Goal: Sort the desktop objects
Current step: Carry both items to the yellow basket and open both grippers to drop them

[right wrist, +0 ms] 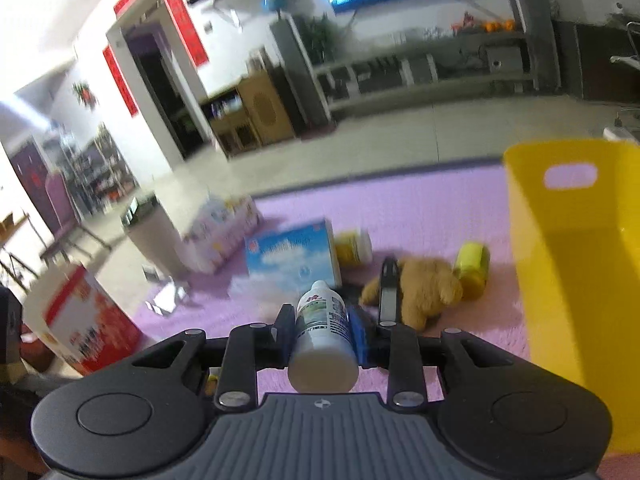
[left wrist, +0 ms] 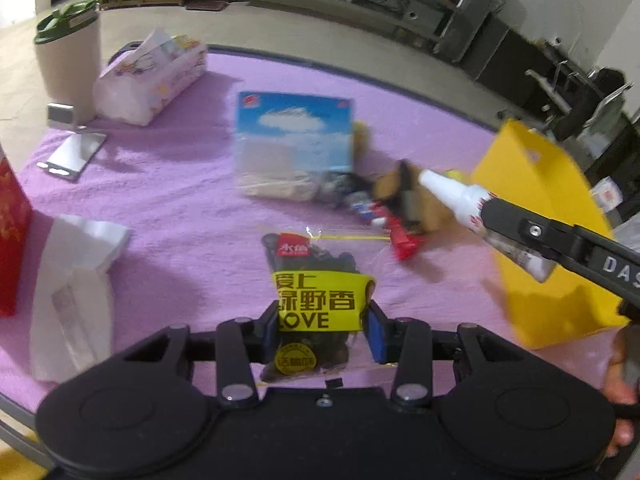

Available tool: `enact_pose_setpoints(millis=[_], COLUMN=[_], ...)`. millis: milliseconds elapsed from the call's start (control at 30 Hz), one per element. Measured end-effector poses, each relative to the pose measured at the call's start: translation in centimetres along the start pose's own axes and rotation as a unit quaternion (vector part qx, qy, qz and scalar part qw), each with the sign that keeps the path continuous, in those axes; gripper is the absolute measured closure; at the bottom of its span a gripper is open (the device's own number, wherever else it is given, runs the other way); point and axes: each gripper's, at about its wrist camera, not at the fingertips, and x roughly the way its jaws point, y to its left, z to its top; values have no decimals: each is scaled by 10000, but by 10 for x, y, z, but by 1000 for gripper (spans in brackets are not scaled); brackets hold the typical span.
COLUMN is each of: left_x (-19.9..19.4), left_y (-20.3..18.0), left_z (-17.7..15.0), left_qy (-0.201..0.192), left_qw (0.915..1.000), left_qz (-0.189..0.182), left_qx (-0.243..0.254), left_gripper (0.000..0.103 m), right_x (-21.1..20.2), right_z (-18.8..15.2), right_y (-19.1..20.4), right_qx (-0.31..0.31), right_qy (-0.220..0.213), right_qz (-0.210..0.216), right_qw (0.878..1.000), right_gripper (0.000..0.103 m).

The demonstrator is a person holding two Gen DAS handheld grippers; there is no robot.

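Note:
My left gripper (left wrist: 322, 324) is shut on a clear snack bag (left wrist: 316, 300) with a yellow label, lifted above the purple cloth (left wrist: 180, 200). My right gripper (right wrist: 323, 326) is shut on a white squeeze bottle (right wrist: 322, 332); in the left wrist view that bottle (left wrist: 460, 198) shows at the right, in front of the yellow bin (left wrist: 552, 240). The yellow bin (right wrist: 576, 264) stands to the right of the bottle in the right wrist view. A blue packet (left wrist: 294, 136), a brown plush toy (right wrist: 424, 292), two yellow jars (right wrist: 474, 270) and small wrappers (left wrist: 400, 232) lie mid-table.
A tissue pack (left wrist: 156, 76), a small mirror (left wrist: 74, 156), a white paper bag (left wrist: 76, 288) and a red box (left wrist: 12, 232) sit along the left side. A green-lidded bin (left wrist: 66, 60) stands on the floor beyond the table's edge.

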Motion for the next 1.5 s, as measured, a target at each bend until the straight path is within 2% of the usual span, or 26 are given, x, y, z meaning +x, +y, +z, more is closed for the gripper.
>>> enact_pose_setpoints(millis=[200,367,500,633,700,767,800,833,967,1067,1133,1300,1400,1500], left_x=[-28,-22,10,52,64,64,59,50,21,5,-3,-4,-1,3], left_y=[-79,-165,-227,-258,-263,-263,-262,-258,-243,-213,-188,-127,-96,-71], left_z=[20,31,31,23,20,19,19,18,24,31,36,46,48,46], left_qy=[-404,-534,-325,14,137,74,-11,-126,-553,-824,-953,-1183,-1135,-1023], left_qw=[9964,9880,9823,9800,9809,9824,9821,9812,9781,9783,9780,9705,9699,9713], left_qz=[-476,-880,-999,-825,-710,-638,-621,-607,-384,-142,162,1224,1541,1682], left_qx=[576,1152,1548,1808,1805,1751,1778,1829,1970,1897,1847,1708,1506,1331], left_gripper=[63,63,63,62,58,43,31,23,20,17,14,14,14,14], right_x=[-56,-113,-132,-130,-123,-119,-120,-119,-114,-107,-95,-65,-45,-26], right_z=[9,10,3,-8,-12,-15,-14,-14,-6,-2,1,8,8,7], right_y=[-37,-96,-138,-167,-176,-182,-183,-180,-157,-135,-114,-64,-43,-27], right_qx=[493,1249,1857,2309,2466,2654,2689,2677,2271,1771,1375,474,191,49], right_qy=[-889,-1741,-1891,-1672,-1497,-1383,-1355,-1360,-1558,-1629,-1624,-1380,-1126,-873], right_qz=[-151,-741,-1160,-1416,-1517,-1546,-1537,-1563,-1624,-1532,-1427,-1112,-936,-837], right_qw=[9947,9740,9572,9480,9454,9416,9411,9410,9475,9584,9666,9830,9890,9926], right_gripper=[73,73,73,73,73,68,67,65,45,34,30,28,28,28])
